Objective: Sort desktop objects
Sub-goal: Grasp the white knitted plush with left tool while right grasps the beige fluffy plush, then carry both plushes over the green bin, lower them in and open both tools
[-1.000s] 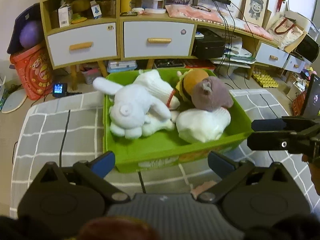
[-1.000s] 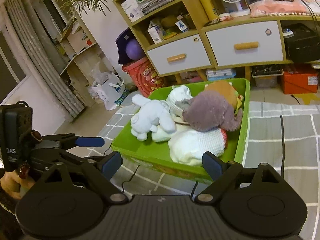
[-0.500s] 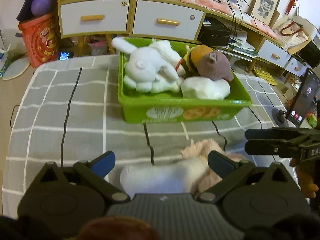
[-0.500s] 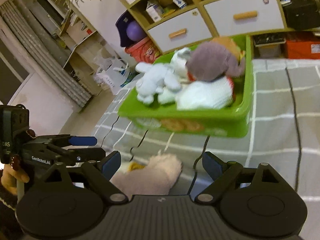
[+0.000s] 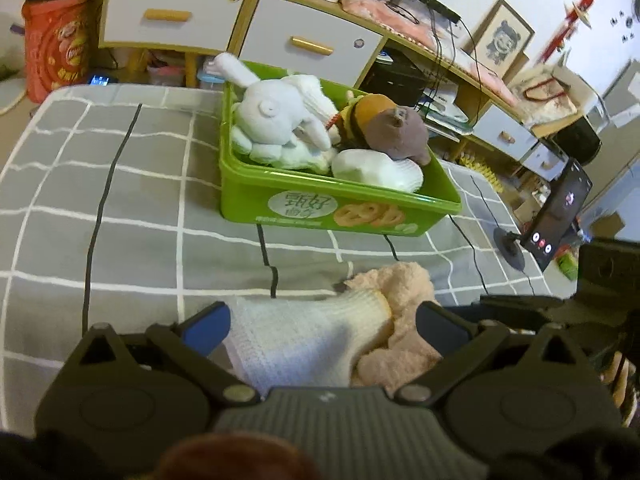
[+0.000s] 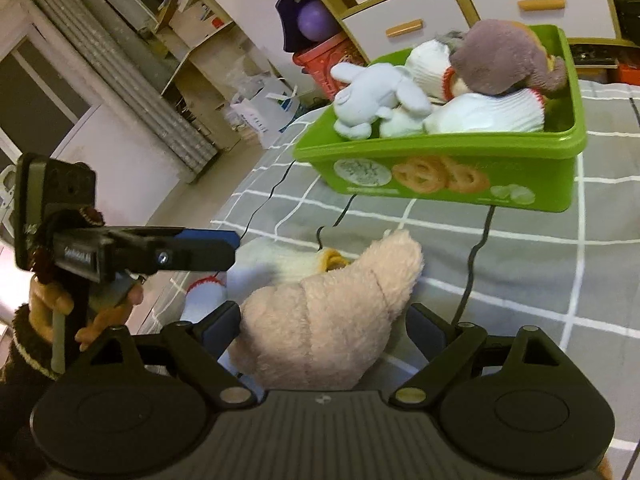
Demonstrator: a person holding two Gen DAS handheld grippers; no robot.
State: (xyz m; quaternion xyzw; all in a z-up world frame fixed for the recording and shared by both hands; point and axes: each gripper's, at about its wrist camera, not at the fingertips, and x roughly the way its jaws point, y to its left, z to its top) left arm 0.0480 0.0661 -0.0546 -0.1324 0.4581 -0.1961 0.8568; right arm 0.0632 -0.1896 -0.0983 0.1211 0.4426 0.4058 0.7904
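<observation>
A green bin (image 5: 280, 184) (image 6: 560, 184) on the grey checked cloth holds several plush toys: a pale blue one (image 5: 276, 116), a brown one (image 5: 396, 132), a white one (image 5: 376, 168). In front of it lie a white knitted plush (image 5: 308, 340) (image 6: 280, 260) and a pink fluffy plush (image 5: 404, 292) (image 6: 320, 320), side by side. My left gripper (image 5: 322, 320) is open with the white plush between its fingers. My right gripper (image 6: 322, 322) is open with the pink plush between its fingers. Neither pair of fingers presses the toys.
A phone on a stand (image 5: 556, 212) stands at the table's right edge. A black cable (image 5: 100, 200) runs across the cloth. Behind the table are a wooden cabinet with white drawers (image 5: 300, 44) and a red snack tub (image 5: 56, 52).
Both grippers have pulled back from the bin and dropped low over the cloth. The white and pink plush toys have come into view between their fingers.
</observation>
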